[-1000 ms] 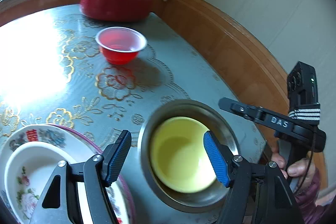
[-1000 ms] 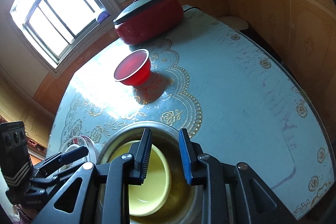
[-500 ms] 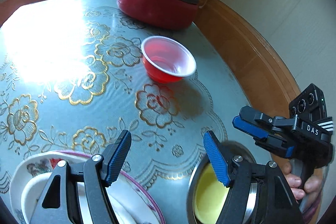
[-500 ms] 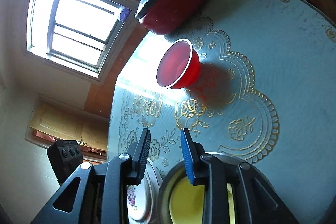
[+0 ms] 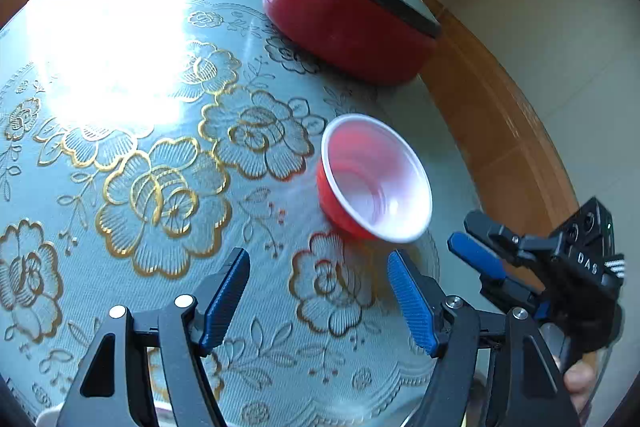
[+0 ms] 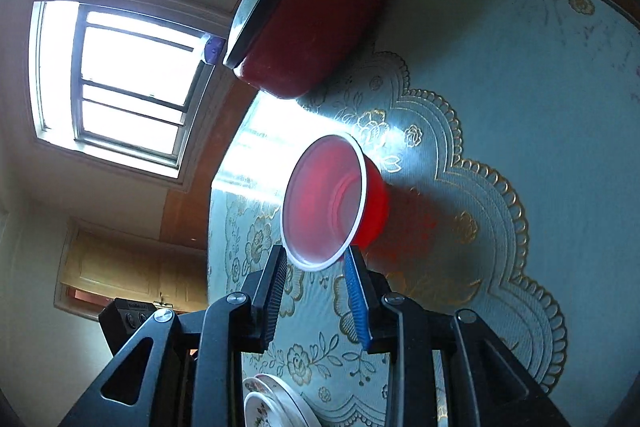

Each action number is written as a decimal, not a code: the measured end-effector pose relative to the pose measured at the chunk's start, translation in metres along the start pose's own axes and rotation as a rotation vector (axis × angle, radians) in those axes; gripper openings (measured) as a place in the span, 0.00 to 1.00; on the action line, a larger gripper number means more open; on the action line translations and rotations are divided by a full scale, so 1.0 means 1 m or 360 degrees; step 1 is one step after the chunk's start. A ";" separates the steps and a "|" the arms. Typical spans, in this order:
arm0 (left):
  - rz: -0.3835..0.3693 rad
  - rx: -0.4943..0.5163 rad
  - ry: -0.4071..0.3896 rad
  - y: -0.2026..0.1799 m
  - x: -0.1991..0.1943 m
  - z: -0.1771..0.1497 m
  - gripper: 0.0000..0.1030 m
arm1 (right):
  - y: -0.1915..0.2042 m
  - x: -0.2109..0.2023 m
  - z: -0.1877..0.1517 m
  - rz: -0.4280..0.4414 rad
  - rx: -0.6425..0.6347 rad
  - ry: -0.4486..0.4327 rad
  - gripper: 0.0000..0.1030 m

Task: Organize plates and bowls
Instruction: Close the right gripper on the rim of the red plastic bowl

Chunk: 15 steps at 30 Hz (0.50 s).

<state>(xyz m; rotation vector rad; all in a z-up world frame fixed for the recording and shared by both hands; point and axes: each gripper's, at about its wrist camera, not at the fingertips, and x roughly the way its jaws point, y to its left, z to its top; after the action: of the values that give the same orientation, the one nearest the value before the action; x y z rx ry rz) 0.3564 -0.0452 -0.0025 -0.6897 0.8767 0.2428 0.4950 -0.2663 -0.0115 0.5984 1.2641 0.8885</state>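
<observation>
A red bowl (image 5: 376,183) with a white rim stands on the flowered table (image 5: 120,187), tilted-looking through the lens. My left gripper (image 5: 317,259) hangs open just short of it, nothing between its blue pads. My right gripper (image 5: 460,231) comes in from the right, a person's hand (image 5: 576,387) on its handle. In the right wrist view the red bowl (image 6: 328,199) fills the middle and the right gripper (image 6: 315,255) stands narrowly open, its fingertips (image 6: 352,259) either side of the near rim without pressing on it. A stack of flowered plates (image 6: 276,403) shows at the bottom edge.
A big red pot (image 5: 344,23) with a grey lid sits at the back of the table, behind the bowl. The table's wooden edge (image 5: 500,131) curves along the right by the wall. A bright window (image 6: 120,79) glares on the tabletop at left.
Both grippers have travelled from over the steel bowl with the yellow bowl to the red bowl, which now looms close. The steel bowl and plates have slid off the bottom. Both views have rolled.
</observation>
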 end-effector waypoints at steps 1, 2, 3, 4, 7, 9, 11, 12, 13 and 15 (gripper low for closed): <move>-0.0002 -0.0013 0.0001 0.001 0.004 0.005 0.70 | -0.001 0.002 0.004 -0.0011 0.0007 -0.0006 0.29; -0.0002 -0.0021 0.0003 0.002 0.008 0.010 0.70 | -0.001 0.005 0.008 -0.0017 0.0010 -0.0010 0.29; 0.0000 -0.0028 0.0003 0.002 0.011 0.015 0.70 | -0.001 0.007 0.011 -0.0025 0.0012 -0.0013 0.29; 0.0000 -0.0033 0.0002 0.002 0.014 0.019 0.70 | -0.002 0.010 0.014 -0.0037 0.0016 -0.0017 0.29; -0.0013 -0.0031 -0.0011 0.001 0.024 0.030 0.68 | -0.006 0.018 0.018 -0.0066 0.0025 -0.0011 0.29; -0.0012 -0.0015 -0.0024 -0.002 0.031 0.036 0.59 | -0.008 0.024 0.020 -0.0087 0.0024 -0.0007 0.29; -0.0005 0.0000 -0.0015 -0.005 0.040 0.040 0.47 | -0.011 0.032 0.022 -0.0121 0.0012 0.0016 0.28; -0.0009 0.0015 -0.0003 -0.006 0.045 0.041 0.41 | -0.012 0.036 0.022 -0.0138 0.0011 0.0029 0.23; -0.0007 0.0030 0.0009 -0.008 0.050 0.041 0.38 | -0.012 0.040 0.021 -0.0143 0.0001 0.0043 0.16; -0.0015 0.0048 0.0046 -0.010 0.056 0.039 0.25 | -0.008 0.041 0.019 -0.0143 -0.0046 0.0061 0.10</move>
<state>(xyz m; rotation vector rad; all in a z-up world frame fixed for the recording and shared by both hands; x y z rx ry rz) 0.4203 -0.0326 -0.0236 -0.6706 0.9031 0.2109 0.5173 -0.2347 -0.0368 0.4997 1.3003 0.8456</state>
